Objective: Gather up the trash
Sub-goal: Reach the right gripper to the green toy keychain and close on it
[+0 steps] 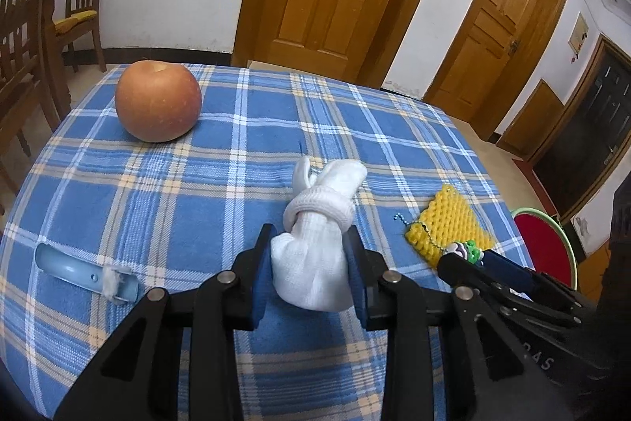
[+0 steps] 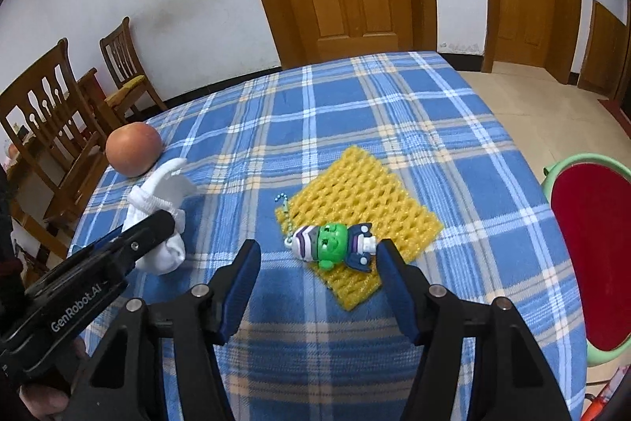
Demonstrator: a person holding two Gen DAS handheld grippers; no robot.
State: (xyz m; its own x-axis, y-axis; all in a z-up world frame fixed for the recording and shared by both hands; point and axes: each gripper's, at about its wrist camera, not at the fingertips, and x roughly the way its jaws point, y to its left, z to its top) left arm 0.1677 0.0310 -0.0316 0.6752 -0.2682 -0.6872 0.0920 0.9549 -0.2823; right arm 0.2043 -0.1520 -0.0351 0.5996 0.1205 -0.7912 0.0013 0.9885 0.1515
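Apple (image 1: 158, 101), sock bundle (image 1: 315, 235), foam net (image 1: 449, 223), toy keychain (image 1: 467, 250), blue shoehorn (image 1: 79, 269): we count one of each on the blue plaid tablecloth (image 1: 197, 192), and we count two grippers. On the shoehorn's near end sits one small tuft of white fluff (image 1: 111, 279).

We see the left gripper (image 1: 309, 243) with its jaws drawn in close and clamped on the knotted white sock bundle; both blue pads press its lower half, and the knot and the loose ends stick out beyond the fingertips. From the right wrist view the same grip shows from the side, the bundle (image 2: 165, 223) pinched at the tip of the left gripper (image 2: 163, 223).

The right gripper (image 2: 317, 257) stands with its jaws well apart and holds nothing. Between its fingertips lies the green-headed toy keychain (image 2: 335, 243) on its side, resting on the near part of the yellow foam net (image 2: 366, 200); the toy's dark feet lie just beside the right-hand finger, though we cannot tell whether they touch. Its bead chain (image 2: 284, 208) trails away from the gripper, along the net's left edge.

The apple lies well beyond the left gripper and to its left, the shoehorn just to its left, and the foam net just to its right. Beyond the right gripper's right side, off the table, stands one red-seated stool (image 2: 591, 243) with a green rim.
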